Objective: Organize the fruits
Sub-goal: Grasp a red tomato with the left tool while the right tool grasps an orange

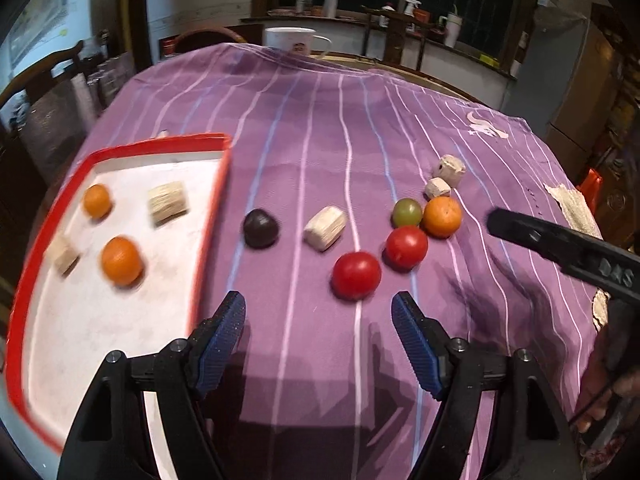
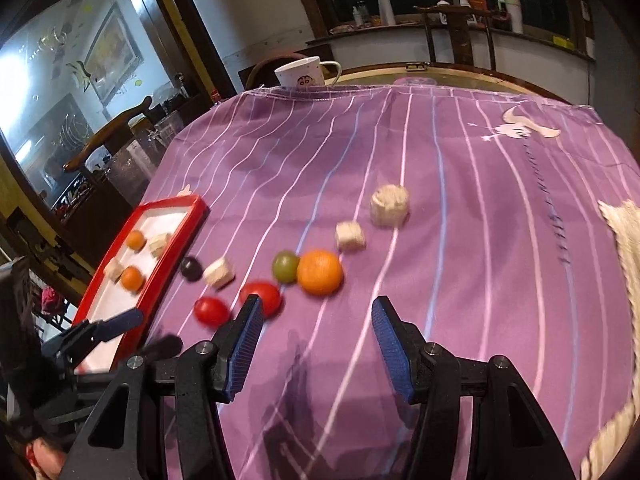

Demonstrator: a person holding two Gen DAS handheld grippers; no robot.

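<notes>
On the purple striped cloth lie two red tomatoes (image 1: 356, 275) (image 1: 406, 247), a green fruit (image 1: 407, 212), an orange (image 1: 442, 216), a dark plum (image 1: 260, 228) and pale blocks (image 1: 325, 227). A red-rimmed white tray (image 1: 214, 220) at the left holds two oranges (image 1: 121, 260) and pale blocks. My left gripper (image 1: 319, 304) hovers open and empty, just short of the nearer tomato. My right gripper (image 2: 317, 308) is open and empty, just short of the orange (image 2: 320, 272), with a tomato (image 2: 262, 298) by its left finger. One of its fingers (image 1: 560, 248) reaches in from the right.
A white mug (image 1: 296, 40) stands at the cloth's far edge. Lace doilies (image 2: 624, 232) lie at the right edge. Wooden chairs (image 2: 108, 136) stand beyond the table's left side, near the tray (image 2: 168, 268). My left gripper (image 2: 148, 330) shows blurred beside the tray's near end.
</notes>
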